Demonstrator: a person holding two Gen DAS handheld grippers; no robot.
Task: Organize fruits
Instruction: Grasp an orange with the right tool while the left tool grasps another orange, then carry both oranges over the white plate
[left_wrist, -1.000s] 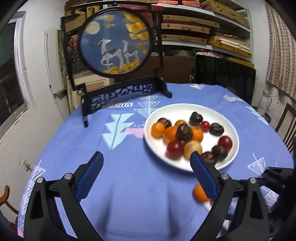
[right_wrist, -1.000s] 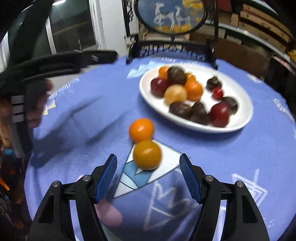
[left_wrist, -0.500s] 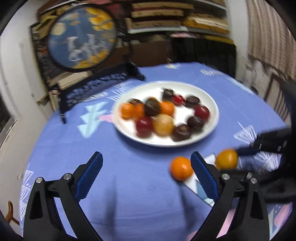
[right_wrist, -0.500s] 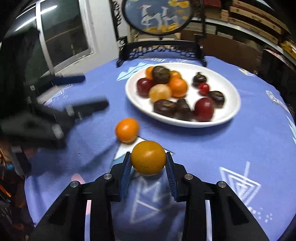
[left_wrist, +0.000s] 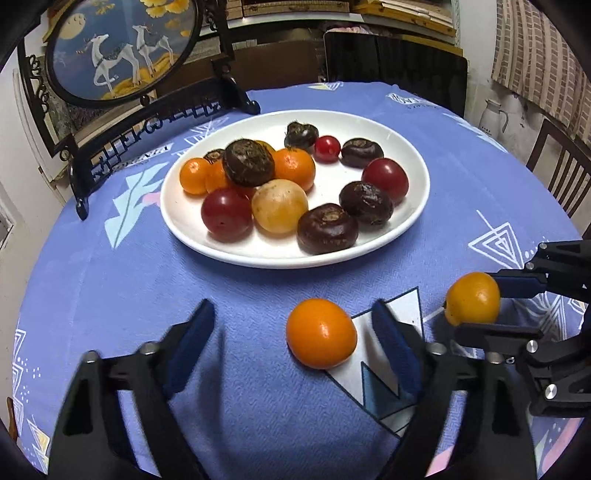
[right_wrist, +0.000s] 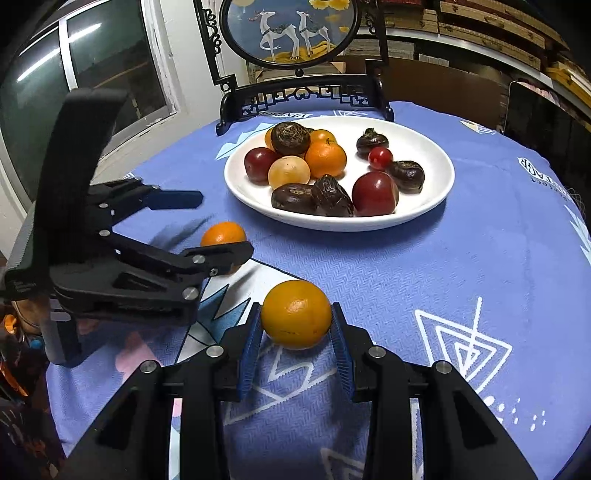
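A white plate holds several fruits: oranges, red plums, dark water chestnuts and a pale yellow fruit. My right gripper is shut on a yellow-orange fruit, held just above the blue tablecloth; it also shows in the left wrist view. A second orange lies on the cloth in front of the plate. My left gripper is open, its jaws on either side of this orange, not touching it.
A black stand with a round deer picture stands behind the plate. The round table's edge curves close on the right. A chair and a white kettle are beyond the table. A window is at left.
My right gripper closed on the yellow-orange fruit and lifted it slightly. My left gripper moved right and forward until the loose orange sits between its open jaws.
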